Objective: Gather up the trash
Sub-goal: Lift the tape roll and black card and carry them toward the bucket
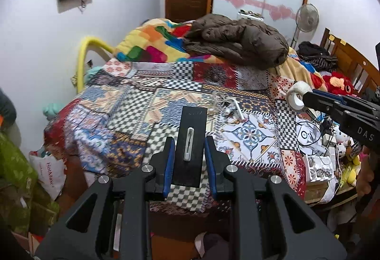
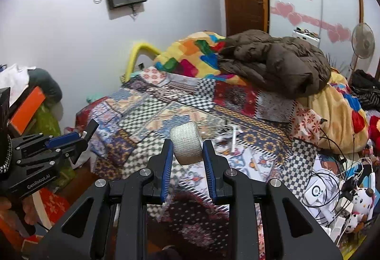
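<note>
Two tools are up over the bed, and each one has a piece of trash pinched in it. On the left side, past the bed's edge, a white plastic bag with red letters (image 1: 51,171) sits low by the floor. It may be a place for trash, but I cannot see what is in it.

Next comes the left tool (image 1: 189,141). Its blue pads are clamped on a flat black card with a small white clip on it (image 1: 191,141). The card stands up between the pads, so it will not slip out while it is carried.

Under both tools lies the bright patchwork bed cover (image 1: 123,117). In the middle of it rests a small pile of clear wrap and white bits (image 1: 225,104). It looks like more trash to pick up, but it is too blurry to be sure.

Further back, a brown puffy coat (image 1: 237,44) is heaped on a blanket of coloured blocks (image 1: 152,41).

Then comes the right tool (image 2: 186,147). It squeezes a white roll of bandage tape (image 2: 186,144) by its two flat ends, which I think keeps the round roll from rolling away.

At the far right, an open white box (image 1: 319,168) lies among cables and soft toys. Something grey and shiny fills it.
</note>
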`<state>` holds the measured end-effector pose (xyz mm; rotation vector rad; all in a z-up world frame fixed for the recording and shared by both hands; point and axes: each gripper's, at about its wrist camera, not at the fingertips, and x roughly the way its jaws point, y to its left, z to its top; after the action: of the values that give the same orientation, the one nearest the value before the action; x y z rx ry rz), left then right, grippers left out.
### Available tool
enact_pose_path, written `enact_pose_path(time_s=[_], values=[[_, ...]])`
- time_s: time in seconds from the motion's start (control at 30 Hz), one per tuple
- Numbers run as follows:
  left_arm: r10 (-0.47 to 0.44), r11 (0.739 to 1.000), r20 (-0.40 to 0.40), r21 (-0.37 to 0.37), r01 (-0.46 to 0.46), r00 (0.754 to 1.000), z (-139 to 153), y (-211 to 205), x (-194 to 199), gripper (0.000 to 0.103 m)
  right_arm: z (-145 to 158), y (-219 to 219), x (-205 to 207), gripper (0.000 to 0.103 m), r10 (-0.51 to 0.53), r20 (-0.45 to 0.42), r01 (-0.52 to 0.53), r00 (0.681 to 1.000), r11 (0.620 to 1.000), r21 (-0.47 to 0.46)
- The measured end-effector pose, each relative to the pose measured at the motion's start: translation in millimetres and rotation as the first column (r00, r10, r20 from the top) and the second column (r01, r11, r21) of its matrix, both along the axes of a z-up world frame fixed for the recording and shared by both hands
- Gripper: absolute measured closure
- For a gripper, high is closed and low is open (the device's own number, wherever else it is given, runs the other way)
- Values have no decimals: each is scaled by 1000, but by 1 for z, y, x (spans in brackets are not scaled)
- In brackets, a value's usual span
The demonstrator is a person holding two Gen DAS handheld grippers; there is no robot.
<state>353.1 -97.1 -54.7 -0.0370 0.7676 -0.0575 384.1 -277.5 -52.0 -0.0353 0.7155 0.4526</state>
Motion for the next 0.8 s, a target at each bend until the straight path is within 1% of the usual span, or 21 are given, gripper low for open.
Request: enact_pose_path(time_s=[0.13, 0.37, 0.57, 0.8], values=[[45, 999, 18, -10, -45, 999, 3, 26, -34, 79, 5, 22, -24, 80, 42, 15, -42, 999, 999, 0], [129, 991, 23, -34, -128, 991, 0, 75, -89, 79, 7, 65, -61, 80, 118, 31, -118, 993, 993, -6], [197, 979, 29, -50, -196, 980, -7, 113, -128, 79, -5, 109, -81, 80, 193, 12, -192, 981, 981, -20], [279, 959, -3, -58, -279, 960, -26, 156, -166, 79, -25, 166, -102, 80, 287, -38, -288, 957, 957, -27]])
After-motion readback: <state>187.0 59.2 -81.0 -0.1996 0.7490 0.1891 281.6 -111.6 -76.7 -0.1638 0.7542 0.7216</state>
